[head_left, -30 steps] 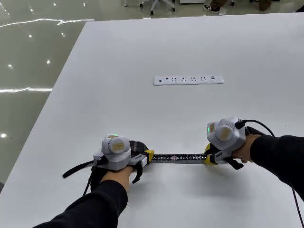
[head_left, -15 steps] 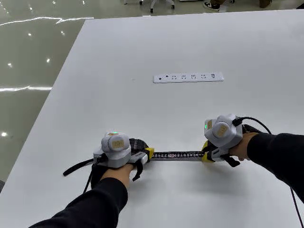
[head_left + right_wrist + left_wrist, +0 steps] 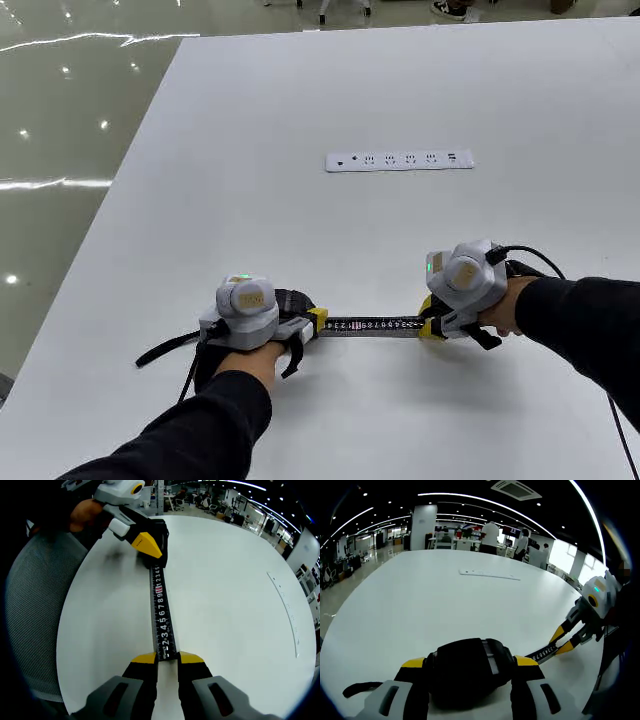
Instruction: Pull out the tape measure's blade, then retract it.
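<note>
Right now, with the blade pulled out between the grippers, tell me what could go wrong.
1. The right gripper pinches only the end of the blade with its fingers; a slip would likely let it whip back into the case.
2. The left gripper clamps the rounded case; a sideways tug might twist it loose.

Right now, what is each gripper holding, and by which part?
The left gripper clamps the tape measure's black case by its sides; the right gripper pinches the blade at its tip.
</note>
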